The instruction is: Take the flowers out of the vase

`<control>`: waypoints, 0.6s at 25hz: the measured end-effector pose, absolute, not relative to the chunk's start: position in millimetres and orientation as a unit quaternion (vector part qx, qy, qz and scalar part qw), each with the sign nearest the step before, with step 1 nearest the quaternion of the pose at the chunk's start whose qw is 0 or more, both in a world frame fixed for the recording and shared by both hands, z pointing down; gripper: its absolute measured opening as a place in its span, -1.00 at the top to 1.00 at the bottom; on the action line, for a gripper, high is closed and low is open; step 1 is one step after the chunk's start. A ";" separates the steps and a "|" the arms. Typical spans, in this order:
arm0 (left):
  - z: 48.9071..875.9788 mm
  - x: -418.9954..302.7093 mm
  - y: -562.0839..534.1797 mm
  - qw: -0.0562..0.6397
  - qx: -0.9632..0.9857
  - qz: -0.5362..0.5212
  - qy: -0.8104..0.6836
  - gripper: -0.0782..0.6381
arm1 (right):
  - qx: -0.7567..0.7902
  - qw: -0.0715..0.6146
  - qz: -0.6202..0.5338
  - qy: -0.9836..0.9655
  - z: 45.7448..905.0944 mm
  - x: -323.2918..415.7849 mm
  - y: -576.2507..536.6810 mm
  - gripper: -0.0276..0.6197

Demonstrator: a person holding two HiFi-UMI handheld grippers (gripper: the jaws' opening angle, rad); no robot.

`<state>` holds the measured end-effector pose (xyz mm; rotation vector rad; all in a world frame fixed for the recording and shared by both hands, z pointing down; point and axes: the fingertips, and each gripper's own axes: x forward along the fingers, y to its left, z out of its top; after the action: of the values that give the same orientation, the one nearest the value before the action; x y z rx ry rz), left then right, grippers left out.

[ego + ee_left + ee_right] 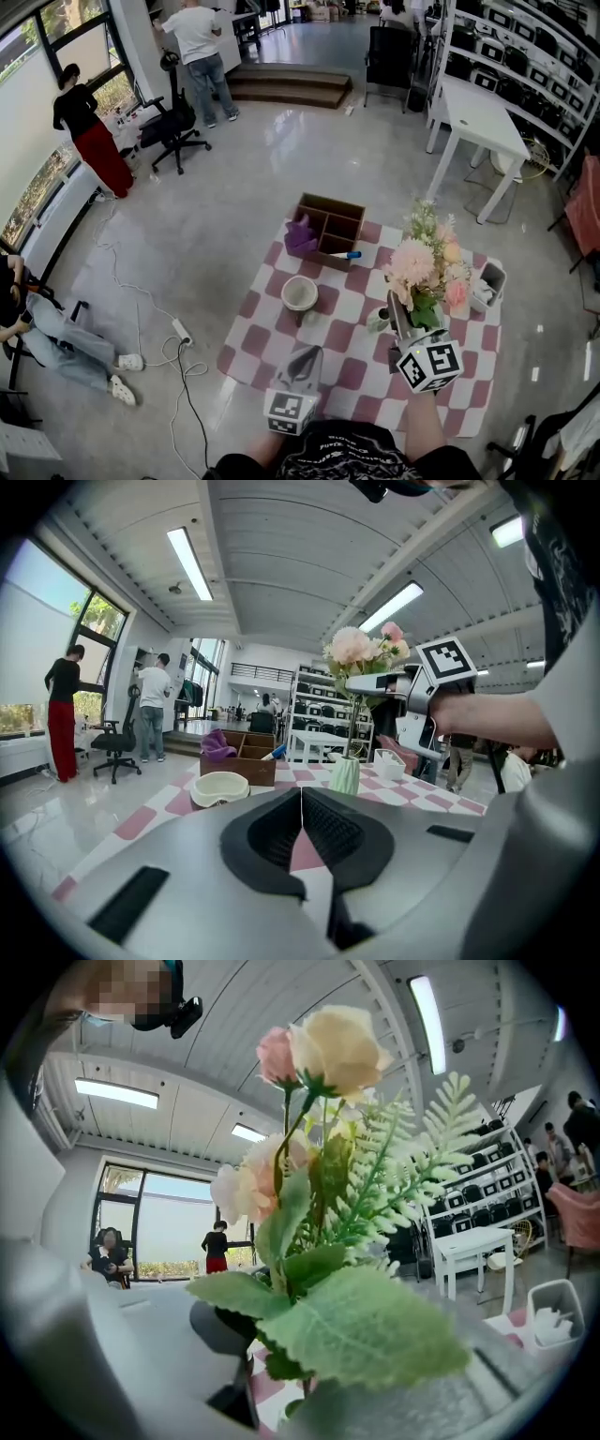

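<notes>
Pink/cream flowers (pixel 427 267), leafy, upright

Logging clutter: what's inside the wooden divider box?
In the wooden box, a purple cloth fills the left side; a blue-tipped pen pokes from the near edge. Dividers hide part of the floors.

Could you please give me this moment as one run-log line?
right gripper: shut on pink-and-cream flower bunch | left gripper: shut, empty | pale green ribbed vase: upright

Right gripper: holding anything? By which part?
The right gripper clamps the flower bunch by its stems, just under the blooms. The lower stems run down into the pale green vase.
</notes>
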<state>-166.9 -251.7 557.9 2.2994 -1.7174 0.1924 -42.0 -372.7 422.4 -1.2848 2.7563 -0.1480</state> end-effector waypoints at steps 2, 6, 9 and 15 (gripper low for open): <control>557.4 -164.1 -251.4 0.130 0.794 0.066 -0.590 0.75 | -0.418 0.054 -0.038 0.906 410.2 -40.9 -371.7 0.50; 555.7 -159.1 -252.8 0.126 0.800 0.061 -0.583 0.75 | -0.421 0.057 -0.032 0.905 395.4 -37.8 -368.2 0.51; 552.2 -157.1 -253.1 0.123 0.803 0.057 -0.581 0.75 | -0.425 0.056 -0.031 0.903 386.3 -33.8 -363.1 0.53; 550.6 -149.9 -251.1 0.120 0.812 0.059 -0.568 0.75 | -0.435 0.089 -0.033 0.896 362.4 -17.0 -352.4 0.55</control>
<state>-149.9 -251.1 550.6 2.3736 -1.6598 0.1727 -17.0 -352.4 362.4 -1.2933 2.6652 -0.0985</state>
